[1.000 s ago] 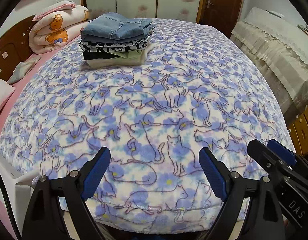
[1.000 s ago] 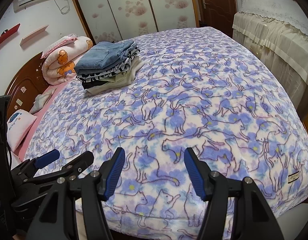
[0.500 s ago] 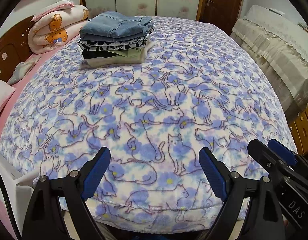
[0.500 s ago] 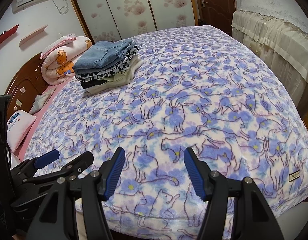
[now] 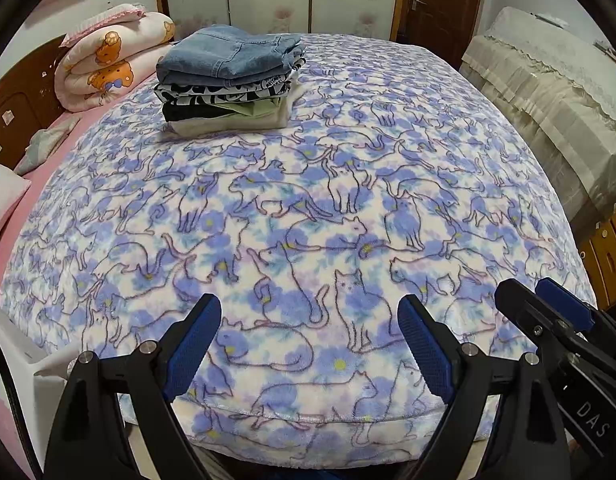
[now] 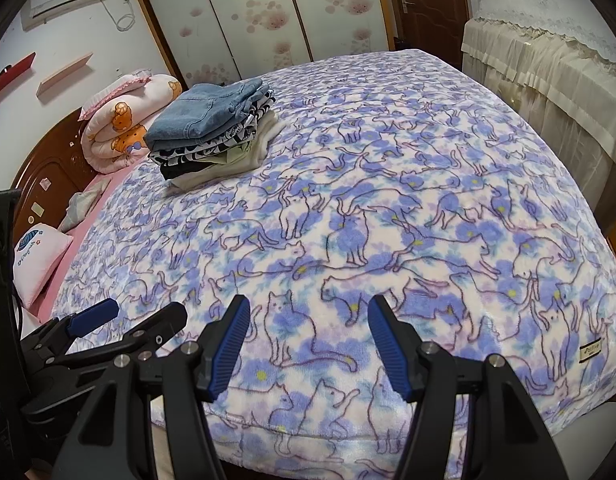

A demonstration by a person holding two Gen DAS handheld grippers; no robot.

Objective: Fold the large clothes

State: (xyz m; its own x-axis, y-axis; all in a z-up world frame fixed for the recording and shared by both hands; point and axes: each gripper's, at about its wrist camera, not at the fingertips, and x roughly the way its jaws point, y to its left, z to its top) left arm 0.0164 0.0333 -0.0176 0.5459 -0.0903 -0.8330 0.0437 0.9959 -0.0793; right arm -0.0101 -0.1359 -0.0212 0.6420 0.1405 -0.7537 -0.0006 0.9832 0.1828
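A: Where the cat-print blanket (image 5: pixel 347 208) covers the bed, what sits on it?

B: Only a stack of folded clothes (image 5: pixel 228 84), at the far left, near the rolled bear-print quilt (image 5: pixel 108 68) by the headboard (image 6: pixel 48 176). The rest of the blanket lies flat, its near edge hanging over the mattress just under both grippers.

A: How is the stack turned?

B: In the left wrist view its long axis runs left to right, with the folded edges facing near. Folded jeans (image 6: pixel 204 112) lie on top, then a black-and-white patterned piece, then dark, pale green and cream layers beneath. In the right wrist view the long side angles from near left to far right.

A: And the grippers?

B: The left gripper (image 5: pixel 308 344) is spread wide with nothing between its blue pads (image 5: pixel 192 348), hovering over the blanket's near edge. The right gripper (image 6: pixel 308 344) stands parted less widely, also empty, just right of it.

A: Anything smaller?

B: A small pillow (image 6: pixel 40 260) at the near left.
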